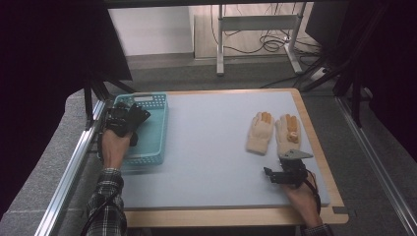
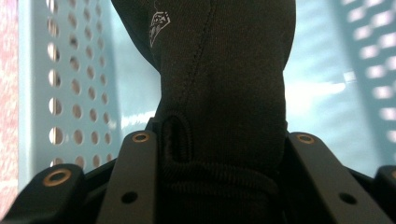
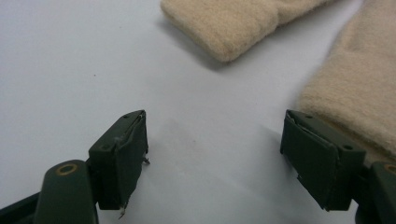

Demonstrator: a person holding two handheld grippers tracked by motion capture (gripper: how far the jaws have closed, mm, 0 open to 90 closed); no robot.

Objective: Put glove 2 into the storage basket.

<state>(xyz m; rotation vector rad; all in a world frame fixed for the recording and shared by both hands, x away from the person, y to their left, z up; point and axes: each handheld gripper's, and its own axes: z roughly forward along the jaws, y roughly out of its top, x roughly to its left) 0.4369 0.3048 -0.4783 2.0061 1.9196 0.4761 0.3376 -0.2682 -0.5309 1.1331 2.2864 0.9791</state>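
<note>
Seen from the high view at nine o'clock: left tongs (image 1: 129, 119) over the teal basket (image 1: 156, 129), dark bundle blurred and hard to name there. Made plain by the left gripper view: a black glove (image 2: 224, 84) pinched between the jaws, hanging over the perforated basket wall (image 2: 70, 93), glove top cut off by the frame. At four o'clock, right tongs (image 1: 275, 176) spread wide and empty on the table (image 1: 206, 142), just short of two beige gloves (image 1: 273, 132); cuffs alone in the right gripper view (image 3: 233, 23)
</note>
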